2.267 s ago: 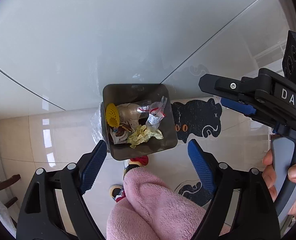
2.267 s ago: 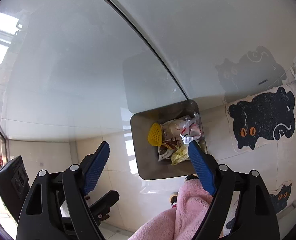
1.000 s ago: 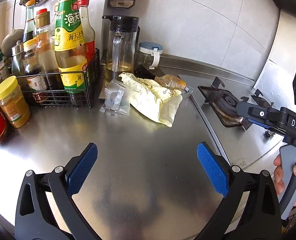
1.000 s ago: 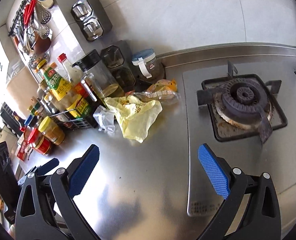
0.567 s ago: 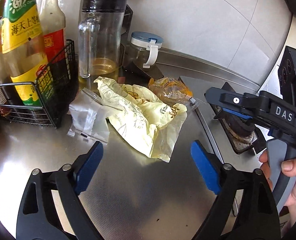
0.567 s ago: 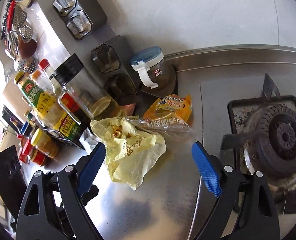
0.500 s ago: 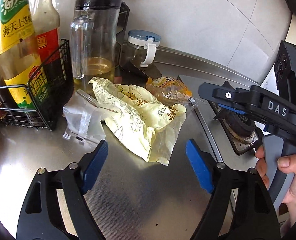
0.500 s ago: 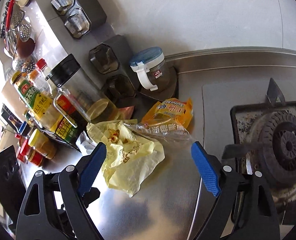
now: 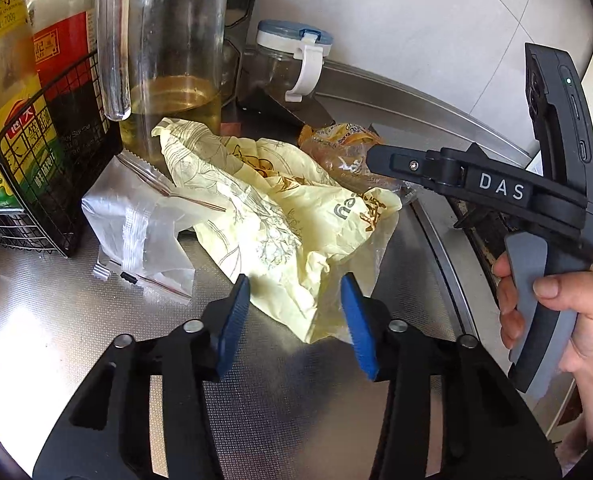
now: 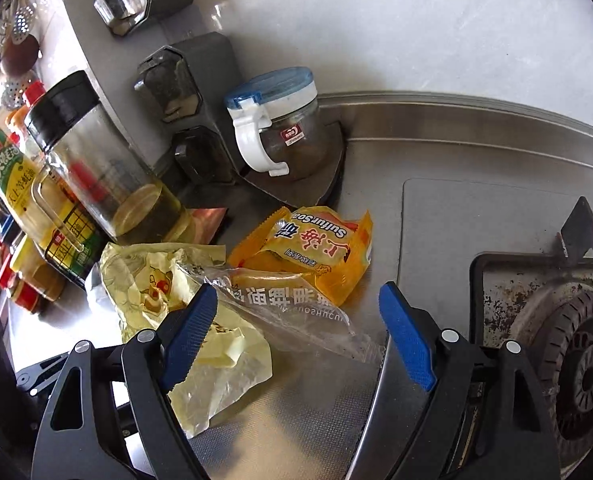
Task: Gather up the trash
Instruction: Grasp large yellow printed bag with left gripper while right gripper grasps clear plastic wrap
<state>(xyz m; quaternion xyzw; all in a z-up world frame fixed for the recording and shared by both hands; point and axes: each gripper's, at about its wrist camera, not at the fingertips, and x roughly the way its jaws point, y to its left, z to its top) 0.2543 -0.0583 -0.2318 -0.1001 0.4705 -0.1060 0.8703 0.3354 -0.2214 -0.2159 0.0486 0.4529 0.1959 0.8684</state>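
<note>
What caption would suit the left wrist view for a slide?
Left gripper open around the edge of a crumpled yellow bag on the steel counter.

Your left-wrist camera looks low and close along its tool [image 9: 294, 312] across the bench [image 9: 48, 340]; your right-wrist camera looks down from higher, nearer the stove. Both views share the yellow bag [image 9: 280, 216] [image 10: 212, 344] and lidded jar [image 9: 292, 60] [image 10: 280, 120].

Left gripper [image 9: 294, 312] at lower centre, blue pads part-closed either side of a yellow plastic bag [image 9: 280, 216] on the steel counter [image 9: 36, 340]. Clear bag [image 9: 136, 224] left of it; right gripper [image 9: 456, 172], hand-held, at right.
</note>
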